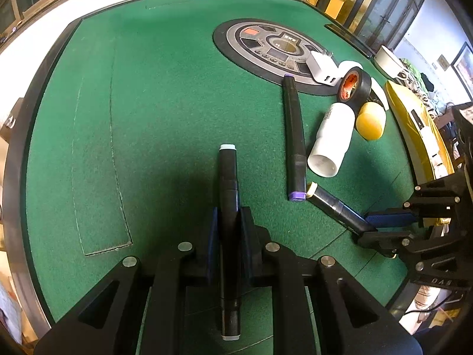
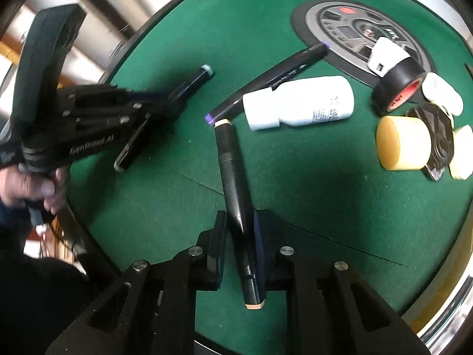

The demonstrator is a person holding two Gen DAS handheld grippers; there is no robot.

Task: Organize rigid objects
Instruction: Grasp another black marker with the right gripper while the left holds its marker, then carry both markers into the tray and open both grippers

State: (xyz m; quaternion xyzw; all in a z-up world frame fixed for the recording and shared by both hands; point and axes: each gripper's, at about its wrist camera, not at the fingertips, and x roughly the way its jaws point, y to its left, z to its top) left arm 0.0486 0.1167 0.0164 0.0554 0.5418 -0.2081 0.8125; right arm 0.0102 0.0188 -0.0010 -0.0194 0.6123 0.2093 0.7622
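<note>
Left wrist view: a black marker with a pale blue-grey cap [image 1: 228, 207] is being gripped by the left gripper [image 1: 229, 222], jaws clenched on its barrel, tip pointing toward 12 o'clock over the green desk [image 1: 147, 118]. At about 2 o'clock a second black marker with purple ends [image 1: 293, 139] is lying flat, with a white bottle [image 1: 332, 139] just beside it on its side. Further toward 2 o'clock a yellow cylinder [image 1: 371, 120], a roll of black tape [image 1: 354, 87] and a white charger [image 1: 322, 68] are being seen bunched together, the charger resting on a round grey panel [image 1: 266, 50]. At 3 o'clock the right gripper [image 1: 369, 227] is being seen clamped on a cream-capped marker [image 1: 334, 207].

Right wrist view: that cream-capped marker [image 2: 236, 201] is being held by the right gripper [image 2: 241, 242], jaws closed on it, cream tip almost touching the purple end of the other marker [image 2: 266, 80] at 12 o'clock. The bottle [image 2: 298, 102] is lying at 1 o'clock, tape [image 2: 396, 85] and yellow cylinder [image 2: 403, 143] at 2 o'clock. At 10 o'clock the left gripper [image 2: 177, 94] is being held by a hand [image 2: 32, 186].
</note>
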